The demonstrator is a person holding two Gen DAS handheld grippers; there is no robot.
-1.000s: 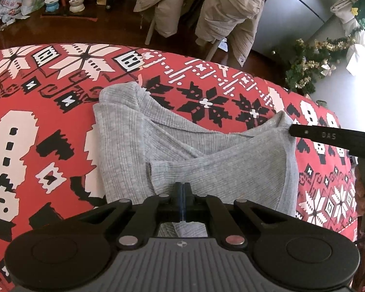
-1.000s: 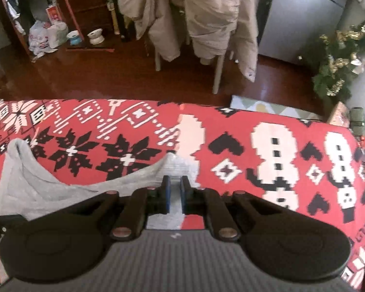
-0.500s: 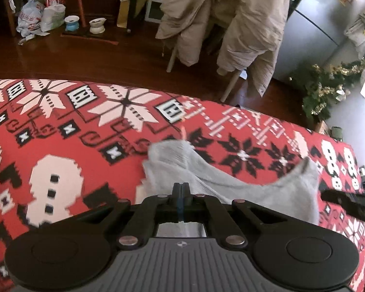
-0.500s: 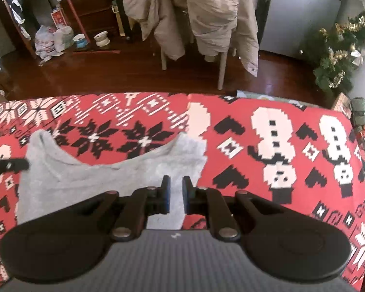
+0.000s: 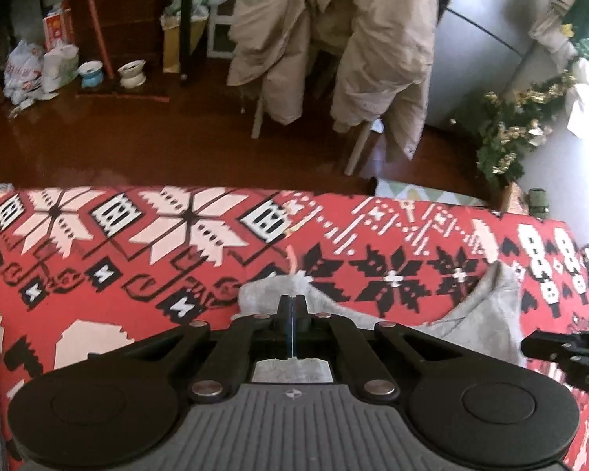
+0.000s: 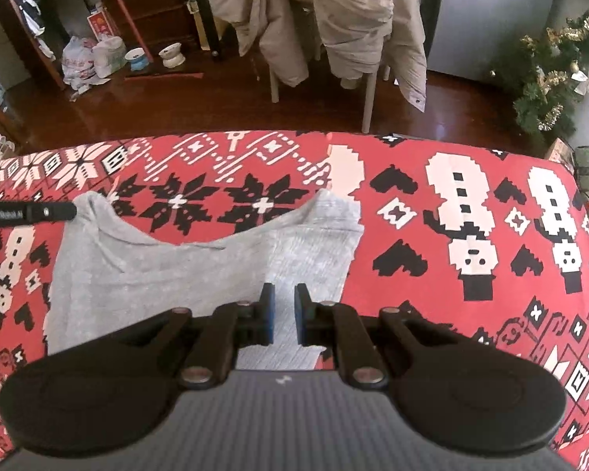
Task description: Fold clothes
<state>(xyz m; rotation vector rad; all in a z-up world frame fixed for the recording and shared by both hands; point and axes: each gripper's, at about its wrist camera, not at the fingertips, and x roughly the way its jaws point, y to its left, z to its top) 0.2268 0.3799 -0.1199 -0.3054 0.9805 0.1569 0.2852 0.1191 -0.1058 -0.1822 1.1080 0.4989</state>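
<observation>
Lying on the red patterned cloth (image 6: 432, 274), grey knit garment (image 6: 169, 274), spread flat with its far edge dipping in a curve between two raised corners. Left corner reaching the tip of the left gripper (image 5: 291, 306), seen from the right wrist as a dark bar at the garment's upper left edge. Left tongs clenched, pads pressed together with only a thin line between them, a fold of grey fabric bunched just ahead of the tips; whether cloth is pinched between them, cannot tell. Right gripper (image 6: 281, 308) above the garment's near right part, tongs released, a clear gap between the blue pads (image 6: 269, 310), grey knit showing through it. Beyond the cloth's far edge: dark wooden floor (image 6: 176, 106), beige coats (image 6: 333, 11) draped over a chair, two small bowls (image 6: 153, 57) by plastic bags, tinsel-hung greenery (image 6: 549, 90) at right.
</observation>
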